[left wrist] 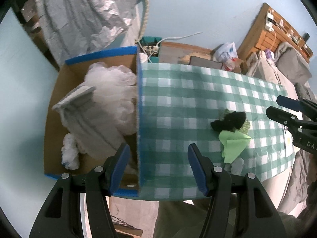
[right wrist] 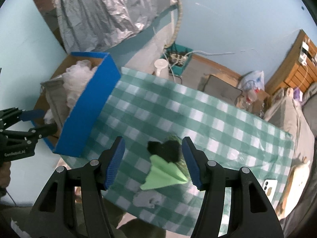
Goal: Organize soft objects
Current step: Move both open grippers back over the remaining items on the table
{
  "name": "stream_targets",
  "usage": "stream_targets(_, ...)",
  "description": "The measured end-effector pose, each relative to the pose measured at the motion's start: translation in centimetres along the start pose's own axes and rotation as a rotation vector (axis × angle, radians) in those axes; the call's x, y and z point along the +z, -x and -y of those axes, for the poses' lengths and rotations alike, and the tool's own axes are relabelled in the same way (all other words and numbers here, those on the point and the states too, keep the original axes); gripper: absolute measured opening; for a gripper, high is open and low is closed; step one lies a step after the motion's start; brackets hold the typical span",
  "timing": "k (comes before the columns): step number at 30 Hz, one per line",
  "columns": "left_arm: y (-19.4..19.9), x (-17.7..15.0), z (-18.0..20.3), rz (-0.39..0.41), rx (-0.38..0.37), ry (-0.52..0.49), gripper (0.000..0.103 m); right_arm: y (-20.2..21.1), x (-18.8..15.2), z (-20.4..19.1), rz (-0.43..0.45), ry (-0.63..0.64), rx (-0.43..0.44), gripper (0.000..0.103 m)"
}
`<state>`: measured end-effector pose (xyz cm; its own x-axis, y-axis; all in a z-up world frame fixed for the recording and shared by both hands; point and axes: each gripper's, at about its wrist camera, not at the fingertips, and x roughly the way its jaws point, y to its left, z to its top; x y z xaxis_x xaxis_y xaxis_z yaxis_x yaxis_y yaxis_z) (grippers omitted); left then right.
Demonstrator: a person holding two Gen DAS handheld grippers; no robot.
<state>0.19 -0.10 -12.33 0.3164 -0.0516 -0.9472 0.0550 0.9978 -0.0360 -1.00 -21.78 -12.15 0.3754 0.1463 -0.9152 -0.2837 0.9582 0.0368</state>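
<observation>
A blue cardboard box (left wrist: pixel 139 107) (right wrist: pixel 87 107) stands at the left end of the green checked table. It holds a white puffy bundle (left wrist: pixel 113 91), a grey cloth (left wrist: pixel 83 115) and a crumpled white piece (left wrist: pixel 69 154). On the cloth lie a black soft object (left wrist: pixel 229 121) (right wrist: pixel 166 150), a light green cloth (left wrist: pixel 233 144) (right wrist: pixel 166 175), a green scrubby piece (left wrist: pixel 244 126) under them and a small grey piece (left wrist: pixel 236 164) (right wrist: pixel 147 200). My left gripper (left wrist: pixel 158 168) is open, straddling the box's right wall. My right gripper (right wrist: pixel 152 162) is open above the black and green pile; it also shows in the left wrist view (left wrist: pixel 281 107).
The checked tablecloth (left wrist: pixel 188 91) (right wrist: pixel 178 109) covers the table. A phone (right wrist: pixel 270 186) lies at its right edge. Behind are a teal crate of power strips (right wrist: pixel 178 57), a plastic bag (right wrist: pixel 253 81), a wooden dresser (right wrist: pixel 293 73) and a silver cover (right wrist: pixel 111 13).
</observation>
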Motion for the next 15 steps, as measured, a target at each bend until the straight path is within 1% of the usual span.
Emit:
stream_targets(6, -1.0, 0.2, 2.5, -0.02, -0.019, -0.047, 0.063, -0.4, -1.7, 2.5, -0.026, -0.036, -0.026, 0.059)
stream_targets(15, -2.6, -0.3, 5.8, -0.053, -0.044, -0.104, 0.063, -1.6, -4.8, 5.8, -0.072, -0.118, -0.021, 0.059)
